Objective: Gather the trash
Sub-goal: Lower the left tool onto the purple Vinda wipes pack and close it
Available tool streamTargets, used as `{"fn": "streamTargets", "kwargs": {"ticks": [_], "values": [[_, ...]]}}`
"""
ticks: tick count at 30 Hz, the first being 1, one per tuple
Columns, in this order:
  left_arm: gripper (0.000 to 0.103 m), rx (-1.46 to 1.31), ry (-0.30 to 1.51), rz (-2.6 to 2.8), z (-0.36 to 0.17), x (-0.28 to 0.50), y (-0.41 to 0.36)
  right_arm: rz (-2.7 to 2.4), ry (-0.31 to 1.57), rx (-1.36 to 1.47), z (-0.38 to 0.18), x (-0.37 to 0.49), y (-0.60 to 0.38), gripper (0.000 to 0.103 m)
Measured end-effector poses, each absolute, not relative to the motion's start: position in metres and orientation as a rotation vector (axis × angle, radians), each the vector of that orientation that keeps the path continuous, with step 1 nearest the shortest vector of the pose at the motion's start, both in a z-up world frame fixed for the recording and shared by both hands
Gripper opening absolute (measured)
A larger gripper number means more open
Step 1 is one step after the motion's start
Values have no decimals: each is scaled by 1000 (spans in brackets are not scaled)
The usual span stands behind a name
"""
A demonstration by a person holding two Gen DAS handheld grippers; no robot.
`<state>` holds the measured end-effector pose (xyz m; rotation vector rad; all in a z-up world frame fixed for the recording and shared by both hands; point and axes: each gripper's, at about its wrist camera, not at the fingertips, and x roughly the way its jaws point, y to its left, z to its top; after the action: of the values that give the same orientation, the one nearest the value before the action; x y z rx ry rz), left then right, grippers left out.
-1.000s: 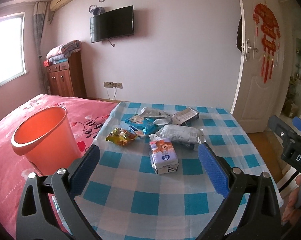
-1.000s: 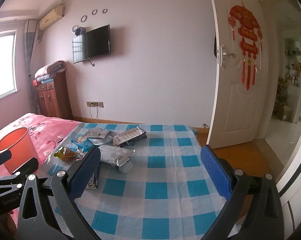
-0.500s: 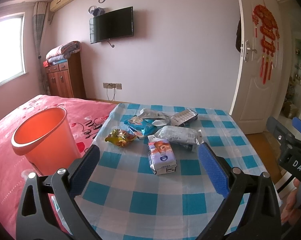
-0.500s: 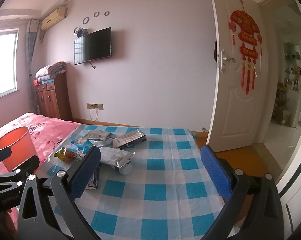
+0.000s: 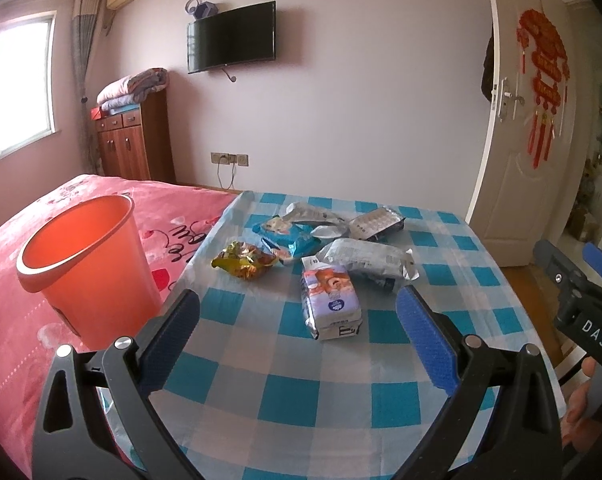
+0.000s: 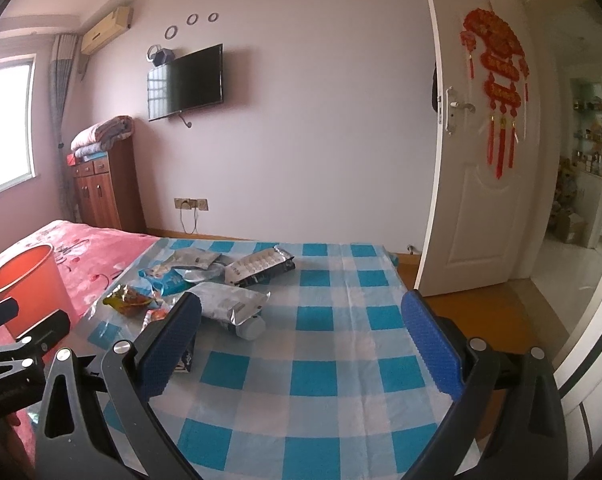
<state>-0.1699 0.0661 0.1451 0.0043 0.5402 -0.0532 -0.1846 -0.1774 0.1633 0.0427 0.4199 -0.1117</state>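
Several snack wrappers lie in a loose heap on a table with a blue-and-white checked cloth (image 5: 261,364). Nearest me is a purple-and-white packet (image 5: 331,302), with a silver bag (image 5: 367,262) behind it, a yellow wrapper (image 5: 243,264) to the left, a blue packet (image 5: 287,236) and a silver blister-style pack (image 5: 377,222) farther back. An orange bucket (image 5: 87,268) stands on the pink bed left of the table. My left gripper (image 5: 299,346) hovers open just short of the purple packet. My right gripper (image 6: 301,346) is open over the cloth, right of the silver bag (image 6: 231,304).
The pink bed (image 5: 9,320) runs along the table's left side. An open white door (image 6: 477,152) stands at the back right over a wooden floor (image 6: 457,308). A wooden cabinet (image 5: 135,140) and a wall TV (image 5: 231,36) are at the far wall.
Both views have tipped slightly upward and drawn a little nearer to the heap of wrappers. Both grippers stay open and nothing on the table has moved.
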Motion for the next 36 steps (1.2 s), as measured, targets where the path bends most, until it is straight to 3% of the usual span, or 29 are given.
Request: {"fn": "streamTargets", "kwargs": {"ticks": [36], "values": [[99,-9,786,-104,49,-65,34,119,745,272,54,-88,-219,99]]}}
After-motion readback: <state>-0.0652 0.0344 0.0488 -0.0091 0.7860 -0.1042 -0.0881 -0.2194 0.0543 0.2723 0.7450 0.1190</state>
